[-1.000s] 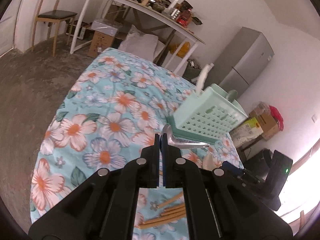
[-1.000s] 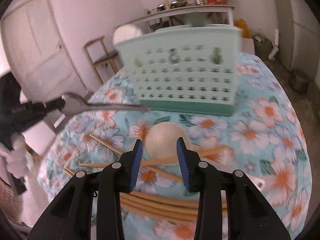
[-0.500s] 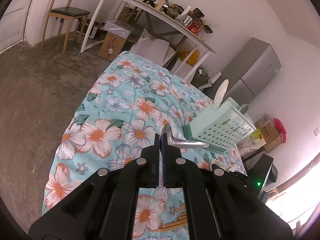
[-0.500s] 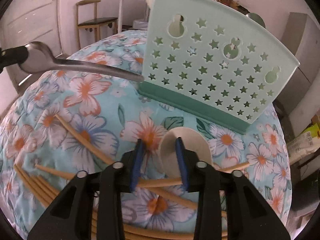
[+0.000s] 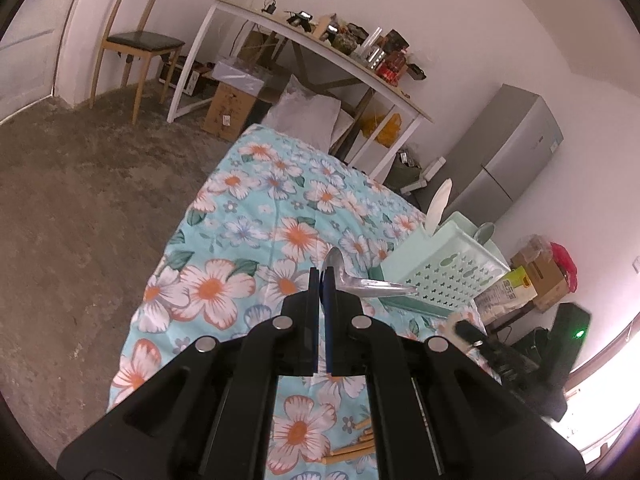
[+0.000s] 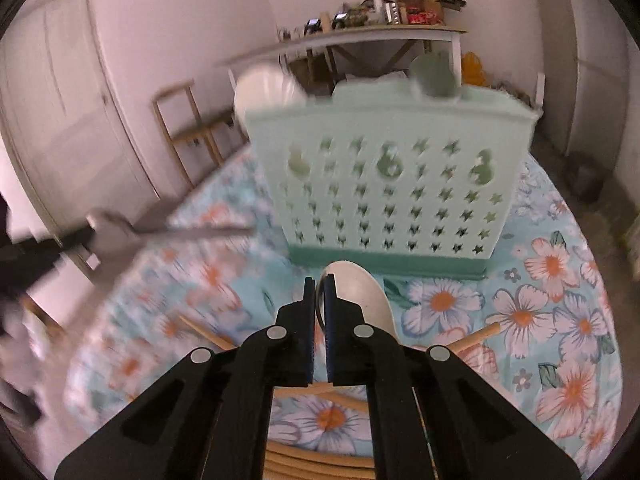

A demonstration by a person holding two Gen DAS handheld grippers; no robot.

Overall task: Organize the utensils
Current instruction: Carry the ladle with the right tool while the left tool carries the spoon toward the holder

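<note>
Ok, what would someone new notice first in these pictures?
Probably the mint caddy standing on the floral tablecloth, spoons poking out of its top. In front of it, the right gripper is clamped on a white spoon, while the left gripper holds a metal spoon beside it.

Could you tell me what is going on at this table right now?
A person with a gripper in each hand is sorting utensils into the green caddy. The left gripper is shut on a metal spoon; the right gripper is shut on a white spoon. Chopsticks lie loose on the floral cloth.
</note>
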